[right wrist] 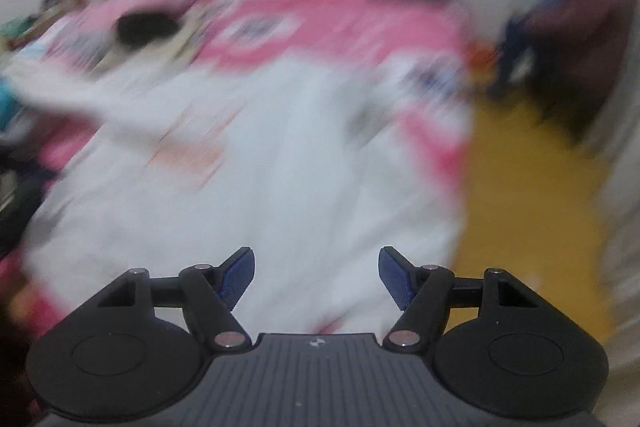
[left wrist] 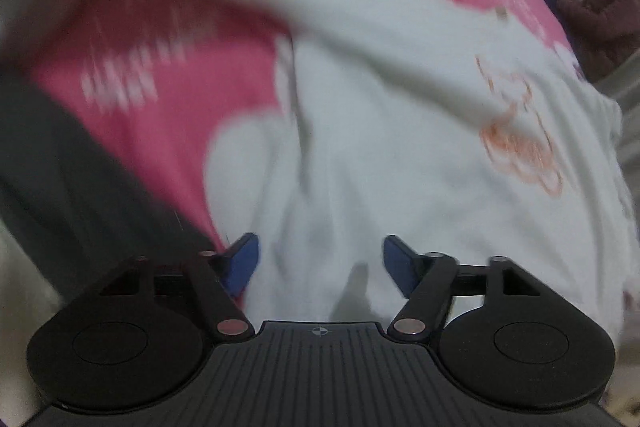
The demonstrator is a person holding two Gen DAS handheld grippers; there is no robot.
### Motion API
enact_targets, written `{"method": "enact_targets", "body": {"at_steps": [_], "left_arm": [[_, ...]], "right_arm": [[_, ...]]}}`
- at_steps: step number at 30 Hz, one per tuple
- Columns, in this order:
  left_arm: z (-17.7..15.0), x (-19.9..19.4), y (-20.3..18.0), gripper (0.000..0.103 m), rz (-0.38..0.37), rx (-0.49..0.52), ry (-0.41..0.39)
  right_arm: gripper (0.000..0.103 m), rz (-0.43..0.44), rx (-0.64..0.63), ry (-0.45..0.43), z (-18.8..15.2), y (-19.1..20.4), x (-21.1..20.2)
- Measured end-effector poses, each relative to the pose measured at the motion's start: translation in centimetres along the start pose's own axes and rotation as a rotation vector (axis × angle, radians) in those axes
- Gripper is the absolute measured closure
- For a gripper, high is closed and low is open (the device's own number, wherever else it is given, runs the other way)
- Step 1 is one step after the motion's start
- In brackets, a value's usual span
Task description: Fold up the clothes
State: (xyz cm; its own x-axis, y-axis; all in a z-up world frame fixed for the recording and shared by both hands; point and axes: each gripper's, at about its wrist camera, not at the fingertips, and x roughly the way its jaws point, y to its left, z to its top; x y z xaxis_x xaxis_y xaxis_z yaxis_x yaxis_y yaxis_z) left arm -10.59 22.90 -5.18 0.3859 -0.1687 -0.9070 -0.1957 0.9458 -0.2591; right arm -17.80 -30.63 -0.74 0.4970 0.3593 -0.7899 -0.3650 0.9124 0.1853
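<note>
Left wrist: left tool (left wrist: 320, 261) released above white garment (left wrist: 360, 167); right tool (right wrist: 316, 277) released, nothing between jaws.

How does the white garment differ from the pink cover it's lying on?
The white garment is plain white with one orange drawing on it, while the pink cover is bright pink with white patches and markings. The garment is creased, with a long strip running across it; the cover lies spread beneath and reaches well past the garment's edges. Both are soft fabric, and blur hides finer detail.
</note>
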Motion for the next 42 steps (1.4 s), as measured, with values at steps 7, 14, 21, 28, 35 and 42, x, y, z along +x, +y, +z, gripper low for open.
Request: {"method": "enact_targets", "body": {"at_steps": [7,14,21,28,35,42], "left_arm": [[-2.0,-3.1,2.4,0.103,-0.012,-0.073,0.044],[-3.7,-2.0,3.3,0.091,0.048,-0.054,0.115],[-5.8,-4.4,3.6,0.036,0.07,0.004,0.042],[-8.1,-2.2,1.8,0.061,-0.004,0.112,0.116],[-8.7,-3.6,4.0,0.102,-0.065,-0.025,0.242],[-10.1,-2.1,4.6,0.099,-0.018,-0.017,0.367]], "right_arm": [[0.032,0.167,0.052,0.115,-3.9,4.7,6.5],[0.034,0.154,0.116,0.134,-3.9,3.2,6.7],[0.034,0.108,0.011,0.136,-4.5,3.9,4.1],[0.03,0.159,0.058,0.15,-5.6,3.7,4.5],[0.091,0.031,0.131,0.172,-5.8,3.9,4.7],[0.1,0.042,0.188,0.244,-6.5,1.8,4.0]]}}
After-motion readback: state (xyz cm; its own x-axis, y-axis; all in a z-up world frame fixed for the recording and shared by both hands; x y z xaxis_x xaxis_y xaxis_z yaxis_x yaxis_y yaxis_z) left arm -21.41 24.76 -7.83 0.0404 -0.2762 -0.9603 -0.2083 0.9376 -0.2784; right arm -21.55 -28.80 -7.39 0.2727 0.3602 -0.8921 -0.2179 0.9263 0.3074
